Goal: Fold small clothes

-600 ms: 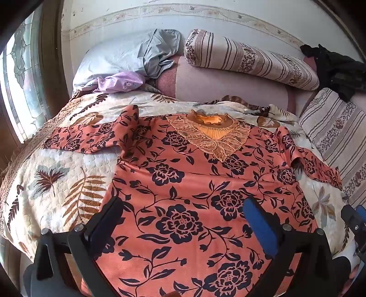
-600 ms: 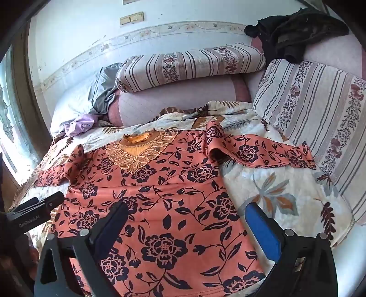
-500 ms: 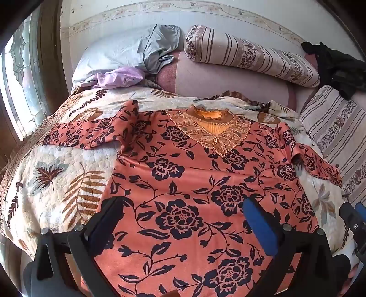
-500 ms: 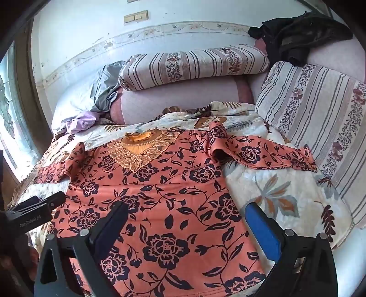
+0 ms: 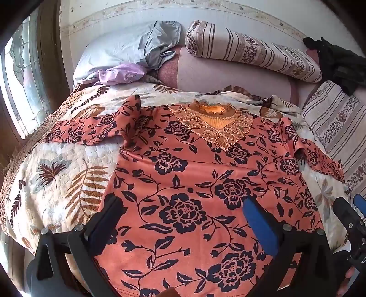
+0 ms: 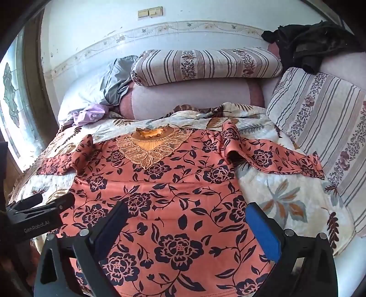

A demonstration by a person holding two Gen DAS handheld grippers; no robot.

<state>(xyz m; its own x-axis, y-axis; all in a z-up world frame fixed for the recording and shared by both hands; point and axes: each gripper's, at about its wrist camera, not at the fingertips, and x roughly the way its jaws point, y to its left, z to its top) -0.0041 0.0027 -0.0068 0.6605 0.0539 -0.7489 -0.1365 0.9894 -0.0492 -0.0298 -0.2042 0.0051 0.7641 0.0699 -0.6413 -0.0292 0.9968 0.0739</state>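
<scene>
Grippers: left gripper and right gripper both spread wide, holding nothing, above the hem
Blouse: orange floral blouse front up on leaf-print quilt, sleeves out sideways, lace neckline farthest
Behind: striped bolster, black garment at far right

A quilted bedspread with a leaf print covers the bed. At its head, a long striped bolster rests on top of a plain mauve cushion. To the left of these lies a pale pillow with a crumpled grey cloth on it and a lilac floral cloth at its foot. A second striped cushion leans at the right side, and a black garment is heaped above it. A leaded glass window stands at the left, and a double wall switch sits high on the white wall.
</scene>
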